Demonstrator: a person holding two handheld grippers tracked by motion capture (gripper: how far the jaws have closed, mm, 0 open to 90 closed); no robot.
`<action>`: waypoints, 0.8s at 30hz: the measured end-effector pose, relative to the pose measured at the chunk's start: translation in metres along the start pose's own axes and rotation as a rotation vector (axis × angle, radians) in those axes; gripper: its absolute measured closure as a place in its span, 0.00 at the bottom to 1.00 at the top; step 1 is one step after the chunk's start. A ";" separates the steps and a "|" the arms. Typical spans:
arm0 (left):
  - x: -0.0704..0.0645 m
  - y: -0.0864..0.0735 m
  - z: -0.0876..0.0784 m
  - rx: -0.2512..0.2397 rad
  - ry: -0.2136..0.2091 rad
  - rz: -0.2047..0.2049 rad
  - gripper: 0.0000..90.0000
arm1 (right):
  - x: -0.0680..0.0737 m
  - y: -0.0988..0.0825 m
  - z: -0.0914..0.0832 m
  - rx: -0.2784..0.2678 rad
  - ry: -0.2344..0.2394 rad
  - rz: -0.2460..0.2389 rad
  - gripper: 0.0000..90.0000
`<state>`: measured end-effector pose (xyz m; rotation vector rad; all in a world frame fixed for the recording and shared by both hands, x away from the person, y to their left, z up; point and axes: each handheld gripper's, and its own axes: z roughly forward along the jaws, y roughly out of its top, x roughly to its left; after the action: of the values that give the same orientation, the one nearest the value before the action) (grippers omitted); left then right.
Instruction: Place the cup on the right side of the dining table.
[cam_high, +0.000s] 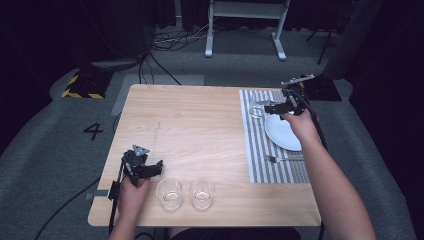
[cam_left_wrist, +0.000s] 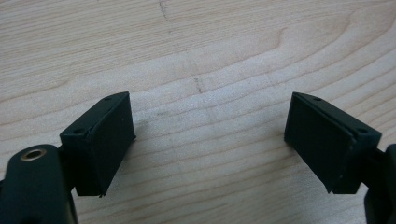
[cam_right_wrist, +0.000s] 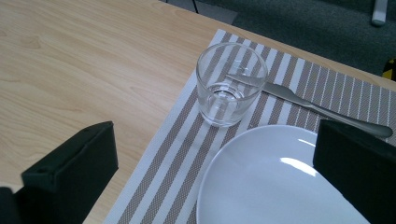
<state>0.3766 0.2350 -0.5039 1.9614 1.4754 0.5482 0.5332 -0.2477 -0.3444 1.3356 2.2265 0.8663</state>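
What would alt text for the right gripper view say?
An empty clear glass stands on a striped placemat, with a knife behind it and a white plate in front. The gripper's two black fingers frame the view, wide apart, holding nothing.
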 end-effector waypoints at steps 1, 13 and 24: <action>0.000 0.000 0.000 0.000 0.000 0.000 0.18 | 0.000 -0.002 -0.004 -0.001 0.004 -0.001 0.01; 0.000 0.000 0.000 0.000 0.001 -0.001 0.18 | -0.005 -0.024 -0.041 -0.016 0.012 -0.014 0.01; 0.000 0.000 0.000 0.001 0.003 0.000 0.18 | -0.005 -0.045 -0.069 -0.015 0.020 -0.047 0.01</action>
<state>0.3767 0.2349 -0.5039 1.9621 1.4777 0.5501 0.4646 -0.2888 -0.3245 1.2684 2.2523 0.8814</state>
